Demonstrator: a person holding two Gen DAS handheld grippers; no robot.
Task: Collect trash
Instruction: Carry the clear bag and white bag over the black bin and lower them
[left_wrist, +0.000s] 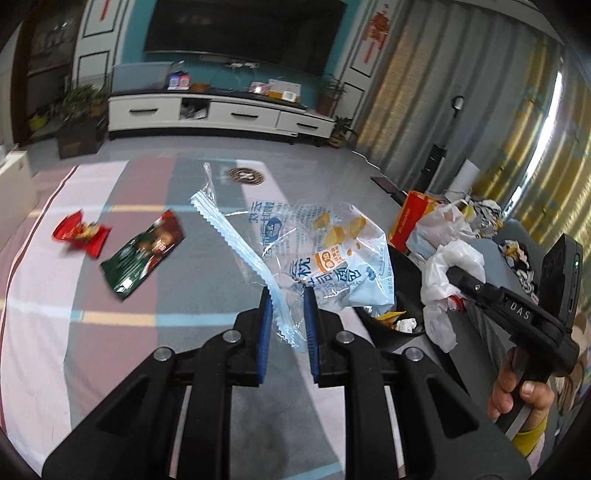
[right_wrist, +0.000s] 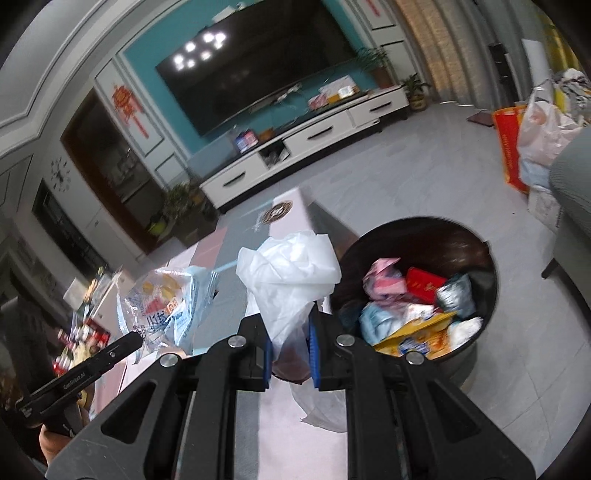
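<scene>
My left gripper (left_wrist: 288, 301) is shut on the serrated edge of a clear blue bread wrapper (left_wrist: 332, 251) and holds it above the table's right side; the wrapper also shows in the right wrist view (right_wrist: 166, 302). My right gripper (right_wrist: 290, 330) is shut on a crumpled white plastic bag (right_wrist: 291, 273), held beside the dark round trash bin (right_wrist: 484, 240), which holds several wrappers. The bag also shows in the left wrist view (left_wrist: 447, 277). A green wrapper (left_wrist: 144, 254) and a red wrapper (left_wrist: 79, 234) lie on the table's left part.
The table has a pink, grey and white striped cloth (left_wrist: 110, 332). A red bag (left_wrist: 410, 218) and plastic bags stand on the floor by a grey sofa (right_wrist: 572, 177). A TV cabinet (left_wrist: 221, 114) lines the far wall.
</scene>
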